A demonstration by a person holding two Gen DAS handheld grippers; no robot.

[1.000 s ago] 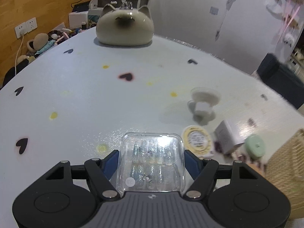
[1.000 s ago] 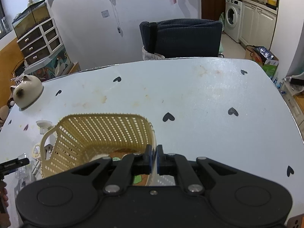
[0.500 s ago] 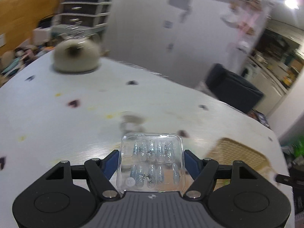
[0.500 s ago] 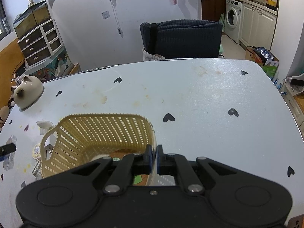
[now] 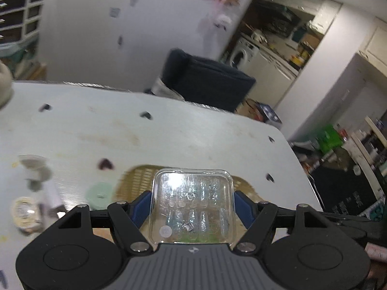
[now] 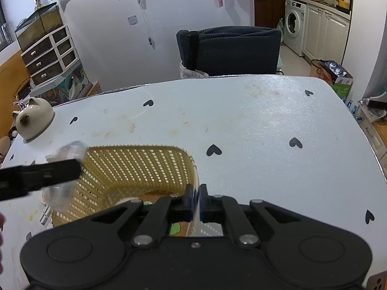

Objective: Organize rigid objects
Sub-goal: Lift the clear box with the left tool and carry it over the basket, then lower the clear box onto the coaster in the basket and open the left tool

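The left tool [image 5: 193,205] grips a clear case [image 5: 193,205] of press-on nails between its blue pads, held in the air over the left rim of the basket [image 6: 135,169]. The right tool [image 6: 196,201] is closed on the basket's right wall, near the counter's [image 6: 254,125] front edge. Left of the basket lie a green disc [image 5: 99,194], a round tin [image 5: 24,213] and a suction cup [image 5: 32,169]. A cat-shaped pot [image 6: 33,118] sits at the far left corner.
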